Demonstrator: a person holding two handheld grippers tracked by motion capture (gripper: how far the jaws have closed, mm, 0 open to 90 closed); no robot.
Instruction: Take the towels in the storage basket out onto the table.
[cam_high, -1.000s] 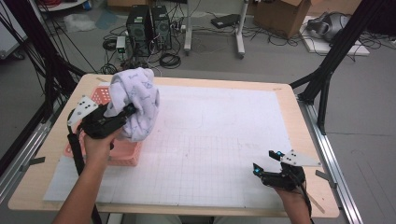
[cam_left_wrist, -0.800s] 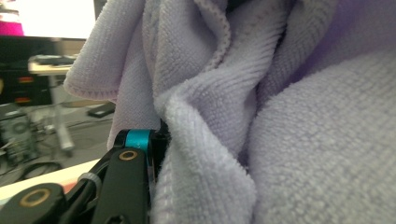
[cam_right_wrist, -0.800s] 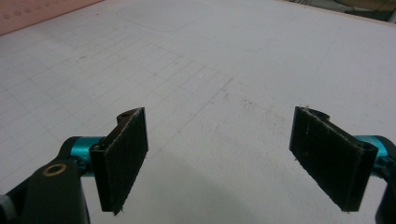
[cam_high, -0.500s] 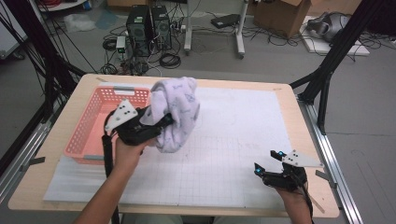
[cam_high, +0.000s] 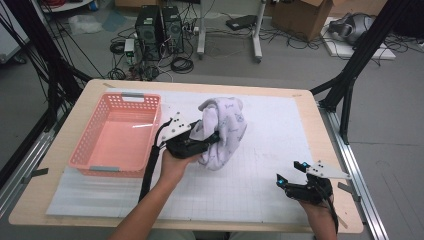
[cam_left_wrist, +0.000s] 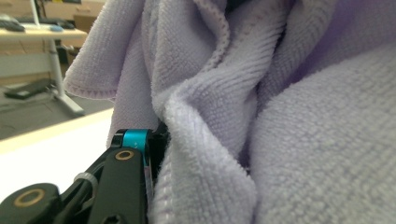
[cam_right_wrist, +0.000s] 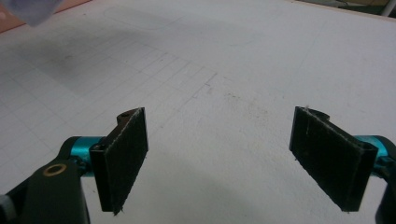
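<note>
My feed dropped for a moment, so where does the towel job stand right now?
Done: the towel is out of the pink basket, whose bare floor shows. In hand: the left hand-held gripper holds it bunched above the white mat. Left: laying it down; the right hand-held gripper waits open near the mat's front edge.

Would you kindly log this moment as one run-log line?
left gripper: shut on lavender terry towel, lifted beside pink plastic basket | right gripper: open, nothing between jaws, over white grid mat

no legible text, labels or signs
</note>
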